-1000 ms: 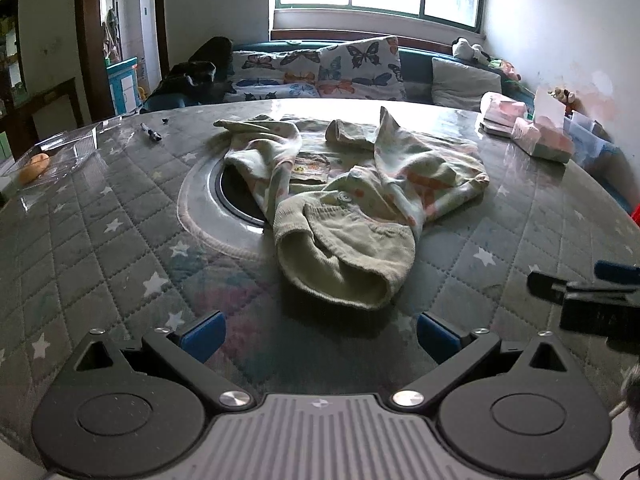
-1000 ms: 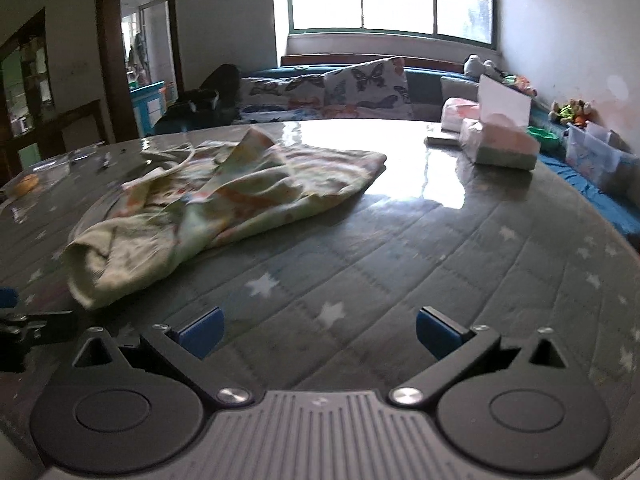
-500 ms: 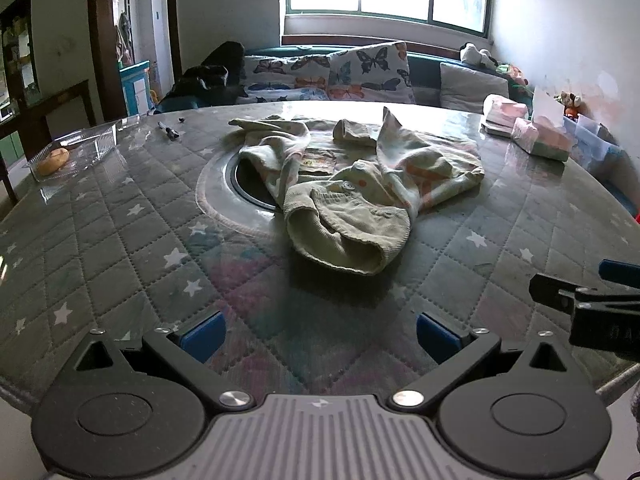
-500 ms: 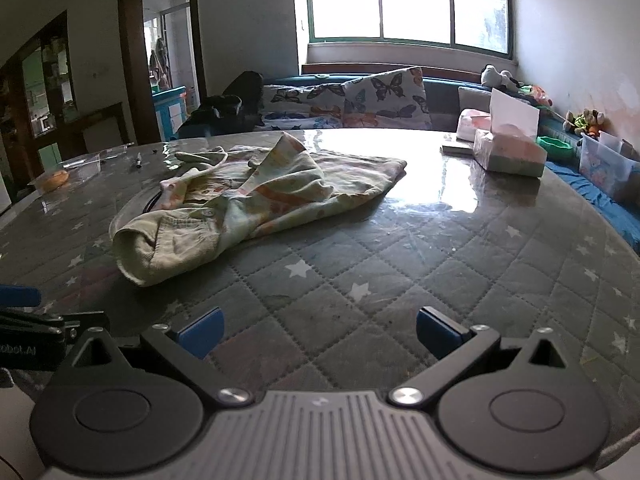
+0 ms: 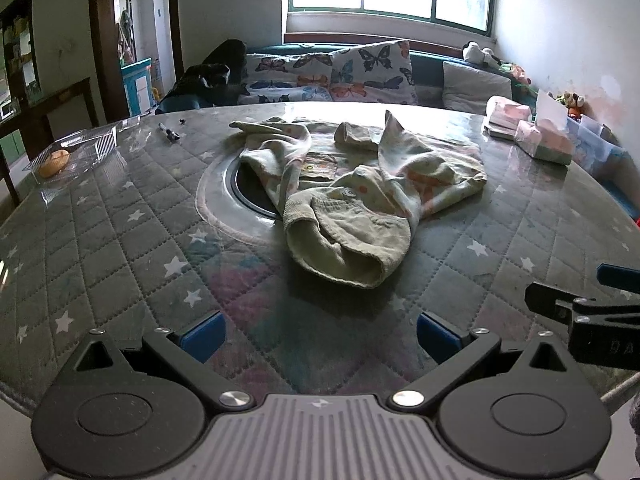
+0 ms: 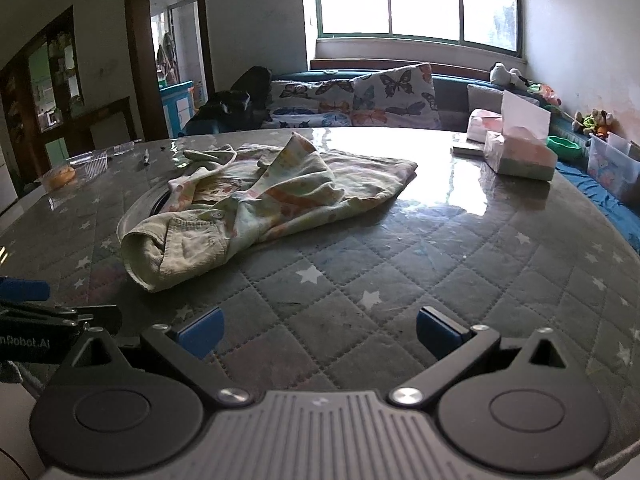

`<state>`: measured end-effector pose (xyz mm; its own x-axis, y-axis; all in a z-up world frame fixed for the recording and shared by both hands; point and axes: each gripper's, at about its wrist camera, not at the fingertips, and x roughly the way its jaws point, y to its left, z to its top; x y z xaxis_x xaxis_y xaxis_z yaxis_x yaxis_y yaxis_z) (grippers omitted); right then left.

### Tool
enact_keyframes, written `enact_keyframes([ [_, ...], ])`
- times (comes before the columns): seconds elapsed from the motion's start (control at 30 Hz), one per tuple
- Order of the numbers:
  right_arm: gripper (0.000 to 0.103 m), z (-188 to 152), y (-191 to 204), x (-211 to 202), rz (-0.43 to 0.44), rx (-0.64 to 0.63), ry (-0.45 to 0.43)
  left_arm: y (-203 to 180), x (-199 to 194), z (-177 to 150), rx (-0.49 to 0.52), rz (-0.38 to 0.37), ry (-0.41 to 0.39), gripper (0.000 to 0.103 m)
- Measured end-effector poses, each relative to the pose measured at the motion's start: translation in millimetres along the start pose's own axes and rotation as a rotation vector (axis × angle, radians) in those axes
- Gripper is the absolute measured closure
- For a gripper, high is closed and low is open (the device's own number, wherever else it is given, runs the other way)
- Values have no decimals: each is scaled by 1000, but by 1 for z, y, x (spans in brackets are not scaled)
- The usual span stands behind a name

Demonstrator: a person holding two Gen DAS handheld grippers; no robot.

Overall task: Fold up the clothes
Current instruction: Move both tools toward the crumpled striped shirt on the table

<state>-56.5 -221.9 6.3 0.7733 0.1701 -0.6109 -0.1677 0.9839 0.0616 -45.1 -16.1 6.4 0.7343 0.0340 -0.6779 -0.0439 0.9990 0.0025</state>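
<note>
A crumpled pale green garment with an orange print (image 5: pixel 360 196) lies in a heap on the round quilted table (image 5: pixel 120 240); it also shows in the right wrist view (image 6: pixel 256 208). My left gripper (image 5: pixel 318 338) is open and empty, above the table's near edge, short of the garment. My right gripper (image 6: pixel 318 336) is open and empty, to the right of the garment and also short of it. The right gripper's fingers show at the right edge of the left wrist view (image 5: pixel 592 312). The left gripper's fingers show at the left edge of the right wrist view (image 6: pixel 40 312).
A round recess (image 5: pixel 248 188) in the table lies partly under the garment. A clear plastic tray with a bun (image 5: pixel 72 156) sits far left, a pen (image 5: pixel 168 133) behind it. Tissue boxes (image 5: pixel 536 136) stand far right. A sofa with butterfly cushions (image 5: pixel 332 76) is behind the table.
Both grippers pulled back from the garment toward the table's near edge and rose, so more of the table shows. The garment has not moved. Both stay open.
</note>
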Motion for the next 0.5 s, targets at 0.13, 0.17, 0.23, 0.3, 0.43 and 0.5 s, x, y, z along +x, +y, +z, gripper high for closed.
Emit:
enact_keyframes([
  [0.13,0,6,1,7,7,-7,14,2,5,9,-4,6,8,0],
  [0.17,0,7,2,9,7,-9,17,3,6,11,-4,8,10,0],
  [0.23,0,11,1,12,7,-8,18,5,9,17,-4,9,12,0],
  [0.3,0,16,1,17,8,-9,21,7,12,23,-4,14,13,0],
  [0.43,0,26,4,28,4,-27,32,12,21,31,-4,15,22,0],
  [0.5,0,29,6,34,2,-34,40,14,26,35,-5,15,28,0],
])
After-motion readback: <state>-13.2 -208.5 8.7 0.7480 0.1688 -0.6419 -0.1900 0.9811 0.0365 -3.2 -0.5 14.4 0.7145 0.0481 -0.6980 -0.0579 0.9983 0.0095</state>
